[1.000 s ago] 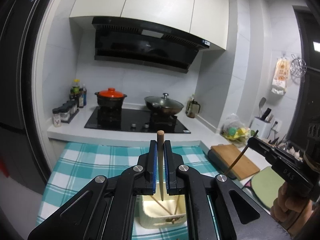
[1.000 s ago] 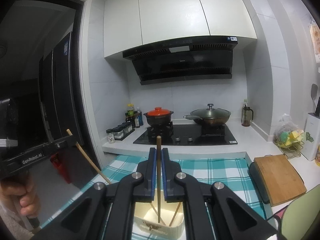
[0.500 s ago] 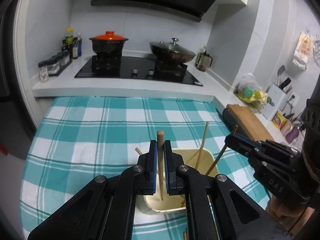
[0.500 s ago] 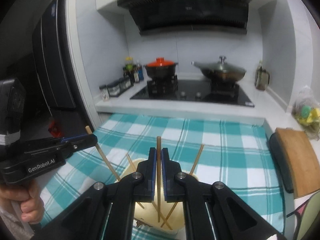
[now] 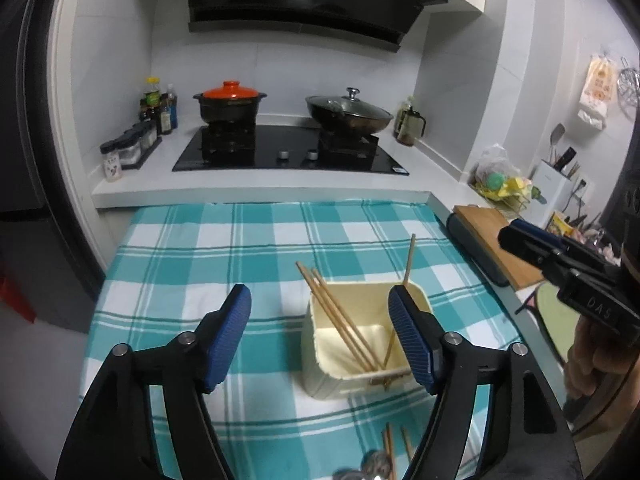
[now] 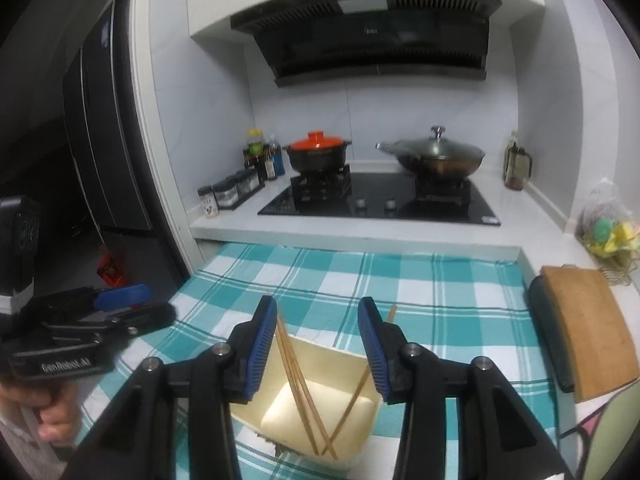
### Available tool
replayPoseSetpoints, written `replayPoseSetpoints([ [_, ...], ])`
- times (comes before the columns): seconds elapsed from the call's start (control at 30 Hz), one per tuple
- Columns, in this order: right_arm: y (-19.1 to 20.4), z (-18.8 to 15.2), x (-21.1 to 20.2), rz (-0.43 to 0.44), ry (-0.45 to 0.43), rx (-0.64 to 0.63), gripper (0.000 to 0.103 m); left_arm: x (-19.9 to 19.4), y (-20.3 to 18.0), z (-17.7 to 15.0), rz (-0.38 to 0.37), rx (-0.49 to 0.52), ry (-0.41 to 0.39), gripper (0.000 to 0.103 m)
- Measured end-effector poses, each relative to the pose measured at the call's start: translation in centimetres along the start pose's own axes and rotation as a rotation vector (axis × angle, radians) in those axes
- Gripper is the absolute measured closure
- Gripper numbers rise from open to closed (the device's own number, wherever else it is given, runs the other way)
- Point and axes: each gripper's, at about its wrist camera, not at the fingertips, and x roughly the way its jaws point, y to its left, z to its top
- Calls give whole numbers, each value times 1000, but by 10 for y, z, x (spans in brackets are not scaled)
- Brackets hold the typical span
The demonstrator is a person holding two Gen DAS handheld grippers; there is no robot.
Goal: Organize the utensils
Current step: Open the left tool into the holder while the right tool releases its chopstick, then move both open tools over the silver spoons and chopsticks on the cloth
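Only the left-wrist view shows loose chopsticks (image 5: 390,450) before the holder (image 5: 366,340).

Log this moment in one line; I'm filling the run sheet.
left gripper: opening, empty | right gripper: opening, empty | chopsticks: leaning in cream holder | more chopsticks: on checked cloth

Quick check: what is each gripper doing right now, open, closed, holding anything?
Left gripper: jaws opening, nothing between the pads.
Right gripper: jaws opening, holding nothing; chopsticks lean loose in the cream container beyond.
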Motion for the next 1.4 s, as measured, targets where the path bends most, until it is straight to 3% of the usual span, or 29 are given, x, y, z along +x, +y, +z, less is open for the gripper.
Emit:
replayPoseSetpoints([
  [0.13, 0, -21, -57, -3, -16, -29, 60, -43, 4, -49, 11, 79, 51, 22],
  [0.27, -1, -70, -106, -33, 26, -78, 60, -71, 7, -117, 39, 121, 113, 19],
  [0.5, -7, -181, -158, -181, 140, -104, 59, -91, -1, -218, 70, 57, 169, 19],
  [0.77, 3, -267, -192, -272, 118, 32, 59, -73, -23, -284, 58, -57, 179, 19],
  [1.03, 36, -320, -177, -297, 138, -5, 60, -55, -30, -310, 78, -71, 220, 19],
  [1.4, 39, -329, -167, -274, 162, 12, 60, 8, -44, -281, 67, -44, 245, 19],
])
